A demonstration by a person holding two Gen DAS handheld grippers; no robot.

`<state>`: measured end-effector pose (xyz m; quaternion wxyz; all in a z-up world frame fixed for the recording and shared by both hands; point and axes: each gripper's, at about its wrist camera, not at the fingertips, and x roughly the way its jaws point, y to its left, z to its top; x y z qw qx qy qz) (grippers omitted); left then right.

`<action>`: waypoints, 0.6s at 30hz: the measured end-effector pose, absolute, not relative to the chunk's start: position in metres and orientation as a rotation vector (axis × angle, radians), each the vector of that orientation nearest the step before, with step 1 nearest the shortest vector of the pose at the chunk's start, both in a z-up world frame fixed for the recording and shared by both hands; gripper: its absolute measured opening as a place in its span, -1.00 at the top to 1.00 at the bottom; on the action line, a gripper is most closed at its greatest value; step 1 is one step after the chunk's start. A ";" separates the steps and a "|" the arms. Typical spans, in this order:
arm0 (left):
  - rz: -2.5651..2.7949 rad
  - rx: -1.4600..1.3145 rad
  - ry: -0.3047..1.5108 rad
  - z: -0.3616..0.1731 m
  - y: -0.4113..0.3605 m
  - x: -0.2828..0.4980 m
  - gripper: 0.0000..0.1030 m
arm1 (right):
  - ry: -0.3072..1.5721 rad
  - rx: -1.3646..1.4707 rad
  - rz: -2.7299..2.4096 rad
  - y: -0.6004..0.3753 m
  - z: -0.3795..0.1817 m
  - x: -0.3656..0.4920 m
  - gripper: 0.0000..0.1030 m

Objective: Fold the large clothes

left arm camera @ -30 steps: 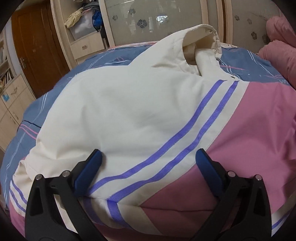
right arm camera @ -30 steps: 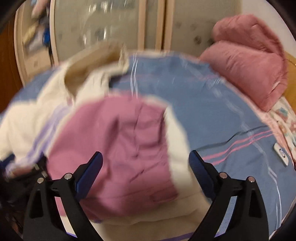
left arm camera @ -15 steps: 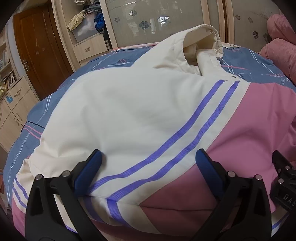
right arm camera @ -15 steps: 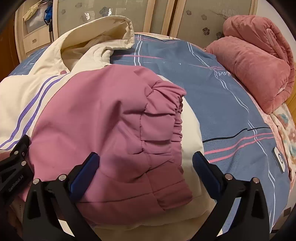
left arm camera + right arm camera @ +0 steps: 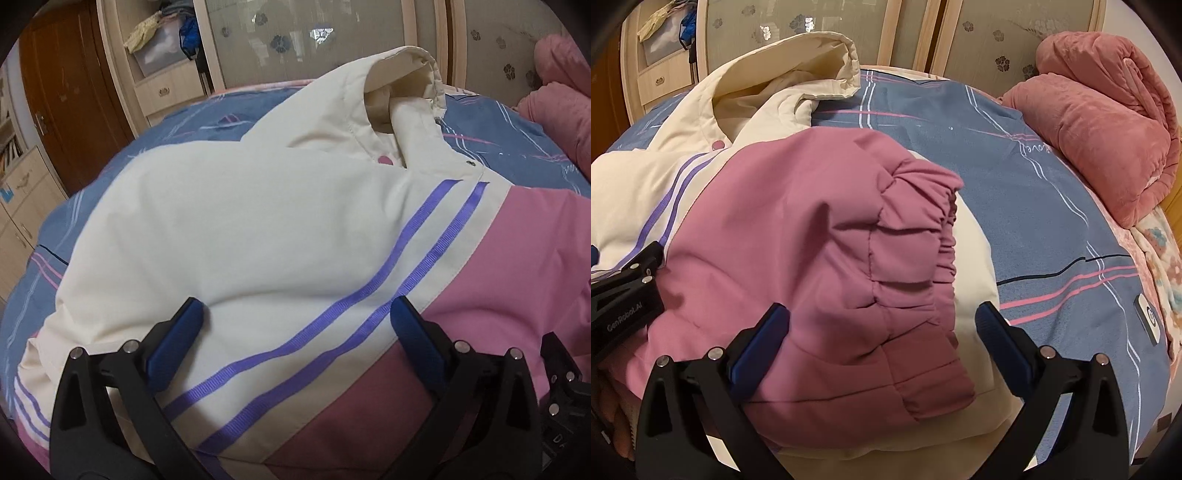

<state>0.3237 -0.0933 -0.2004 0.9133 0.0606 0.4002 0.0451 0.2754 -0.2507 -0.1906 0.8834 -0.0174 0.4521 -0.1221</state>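
A cream and pink hooded jacket (image 5: 240,229) with two purple stripes lies on the bed, its hood (image 5: 399,88) pointing to the far side. Its pink sleeve (image 5: 812,236), gathered at the cuff (image 5: 934,221), is folded across the body. My left gripper (image 5: 295,321) hovers open over the cream part, both fingers apart with only cloth beneath. My right gripper (image 5: 882,317) stands wide open over the pink sleeve, gripping nothing. Part of the left gripper's black body (image 5: 624,291) shows at the left edge of the right wrist view.
The jacket rests on a blue bedsheet (image 5: 1034,192) with pink and white lines. A rolled pink blanket (image 5: 1108,122) lies at the far right. A wardrobe with patterned glass doors (image 5: 314,40) and a wooden door (image 5: 70,96) stand beyond the bed.
The right wrist view has gone from blurred to sharp, and the right gripper has sunk closer to the pink sleeve. The right gripper's body has entered the left wrist view's right edge.
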 end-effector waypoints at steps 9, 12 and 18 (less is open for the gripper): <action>0.099 0.126 0.815 -0.202 -0.094 0.320 -0.96 | 0.942 -0.038 -0.253 -0.251 -0.191 0.276 -0.97; 0.097 0.124 0.813 -0.201 -0.094 0.320 -0.96 | 0.942 -0.022 -0.249 -0.252 -0.188 0.275 -0.97; 0.092 0.117 0.809 -0.200 -0.092 0.320 -0.96 | 0.721 0.194 -0.216 -0.275 -0.148 0.250 -0.97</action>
